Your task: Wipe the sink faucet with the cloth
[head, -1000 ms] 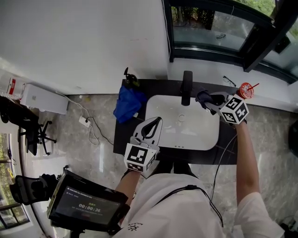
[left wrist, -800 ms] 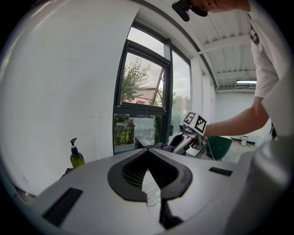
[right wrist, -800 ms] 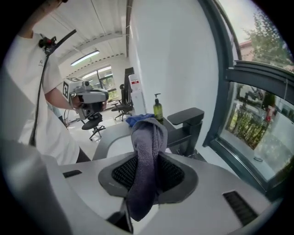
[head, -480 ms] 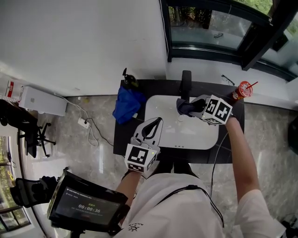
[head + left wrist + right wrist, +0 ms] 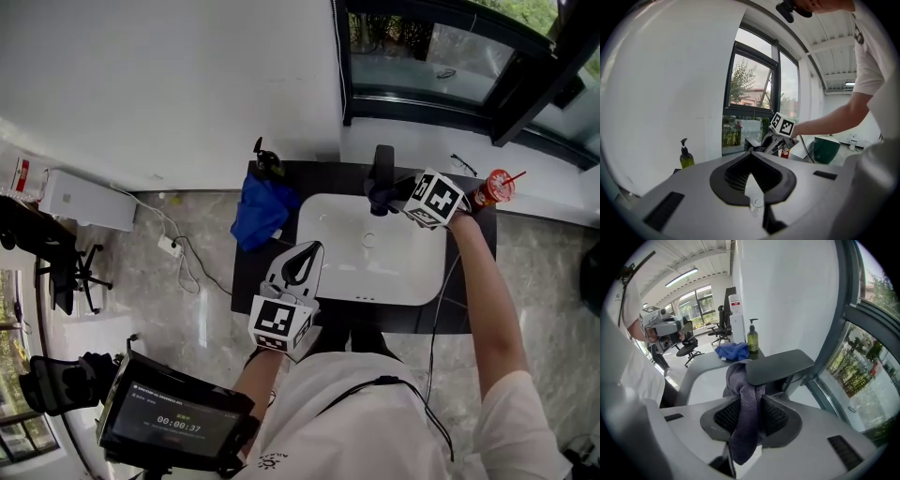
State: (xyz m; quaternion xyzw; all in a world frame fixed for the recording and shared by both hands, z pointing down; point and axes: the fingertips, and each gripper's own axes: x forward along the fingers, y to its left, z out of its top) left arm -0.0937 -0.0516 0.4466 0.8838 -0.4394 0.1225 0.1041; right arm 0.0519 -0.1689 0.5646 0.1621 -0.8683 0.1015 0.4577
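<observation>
The dark faucet (image 5: 382, 164) stands at the back rim of the white sink (image 5: 412, 281). My right gripper (image 5: 392, 195) is shut on a grey cloth (image 5: 379, 197) and holds it against the faucet. In the right gripper view the cloth (image 5: 745, 404) hangs out of the jaws, bunched against the left end of the flat faucet spout (image 5: 780, 365). My left gripper (image 5: 302, 261) hovers over the sink's front left edge, shut with nothing in it. In the left gripper view its tips meet (image 5: 751, 157).
A blue cloth (image 5: 262, 208) and a green soap bottle (image 5: 266, 161) sit on the dark counter (image 5: 246, 281) left of the sink. A red cup with a straw (image 5: 494, 185) stands at the right. A window sill runs behind. A screen (image 5: 178, 422) sits low in the head view.
My right gripper swept the cloth from the faucet's right side out over the basin, then back up against the faucet. The left gripper stayed put.
</observation>
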